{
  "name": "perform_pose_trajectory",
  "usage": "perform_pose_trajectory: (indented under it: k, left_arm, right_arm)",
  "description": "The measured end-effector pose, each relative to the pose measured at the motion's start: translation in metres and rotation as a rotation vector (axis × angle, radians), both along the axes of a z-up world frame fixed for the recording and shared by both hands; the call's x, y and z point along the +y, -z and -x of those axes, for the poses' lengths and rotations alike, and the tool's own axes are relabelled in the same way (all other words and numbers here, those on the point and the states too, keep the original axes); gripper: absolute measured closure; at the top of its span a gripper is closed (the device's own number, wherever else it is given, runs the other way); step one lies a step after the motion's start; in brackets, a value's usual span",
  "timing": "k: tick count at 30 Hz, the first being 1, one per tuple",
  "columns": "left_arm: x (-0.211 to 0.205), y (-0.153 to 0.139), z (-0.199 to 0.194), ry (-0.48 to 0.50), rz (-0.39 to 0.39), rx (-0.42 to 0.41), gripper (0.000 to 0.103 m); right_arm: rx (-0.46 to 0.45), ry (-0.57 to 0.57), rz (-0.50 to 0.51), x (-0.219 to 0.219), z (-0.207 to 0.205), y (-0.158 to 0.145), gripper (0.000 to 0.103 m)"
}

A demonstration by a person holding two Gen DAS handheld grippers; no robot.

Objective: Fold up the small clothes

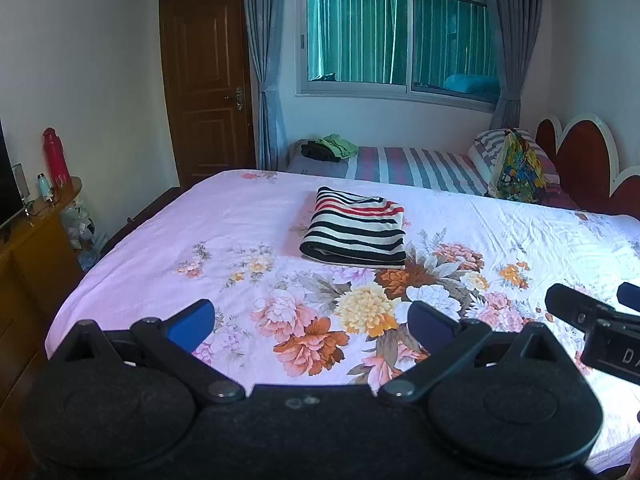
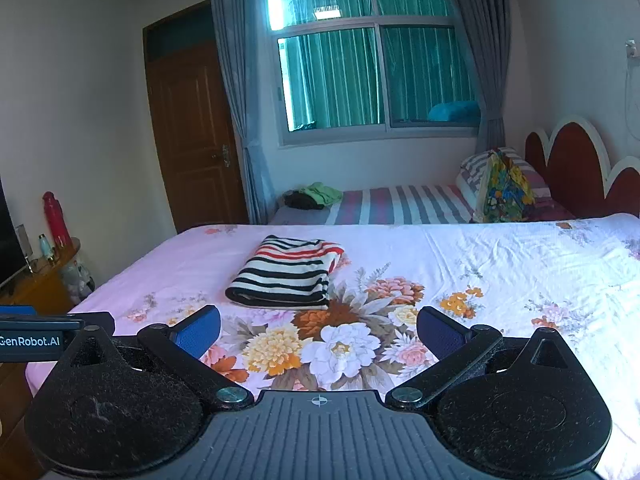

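Note:
A folded garment with black, white and red stripes (image 1: 354, 227) lies flat on the pink floral bedsheet (image 1: 160, 248), near the middle of the bed; it also shows in the right wrist view (image 2: 286, 272). My left gripper (image 1: 310, 322) is open and empty, held above the near part of the bed, well short of the garment. My right gripper (image 2: 318, 330) is open and empty too, beside the left one and to its right. Its body shows at the right edge of the left wrist view (image 1: 592, 320).
A second bed with a striped sheet (image 1: 416, 166) stands behind, holding a green and dark clothes pile (image 1: 330, 147) and a colourful bag (image 1: 518, 172). A wooden cabinet (image 1: 28, 264) with a red bottle (image 1: 56, 158) stands left. A door (image 1: 204, 80) and window are at the back.

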State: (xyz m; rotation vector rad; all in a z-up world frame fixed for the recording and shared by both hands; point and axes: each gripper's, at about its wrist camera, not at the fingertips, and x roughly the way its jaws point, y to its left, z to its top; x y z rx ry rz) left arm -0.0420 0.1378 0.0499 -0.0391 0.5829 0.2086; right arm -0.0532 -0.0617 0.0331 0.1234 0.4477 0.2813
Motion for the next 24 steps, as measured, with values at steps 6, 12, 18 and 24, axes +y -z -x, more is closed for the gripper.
perform_pose_trajectory:
  k: [6,12,18,24]
  left_arm:
    - [0.0001,0.0007,-0.0002,0.004,0.001,-0.001,0.001]
    - [0.0011,0.001,-0.0005,0.008,0.004,0.0,0.001]
    - [0.0023,0.0017,-0.0027,0.012,0.005,0.002,0.001]
    - [0.0028,0.0016,-0.0032,0.014,0.008,0.003,0.001]
  right_arm:
    - [0.0,-0.004,-0.005,-0.0001,0.0022,0.0,0.0]
    - [0.001,-0.005,0.001,0.0018,0.0009,0.0006,0.0]
    - [0.007,-0.005,0.004,0.0047,-0.0015,0.0031,0.0]
    - [0.012,-0.007,0.001,0.0056,-0.0039,0.0042,0.0]
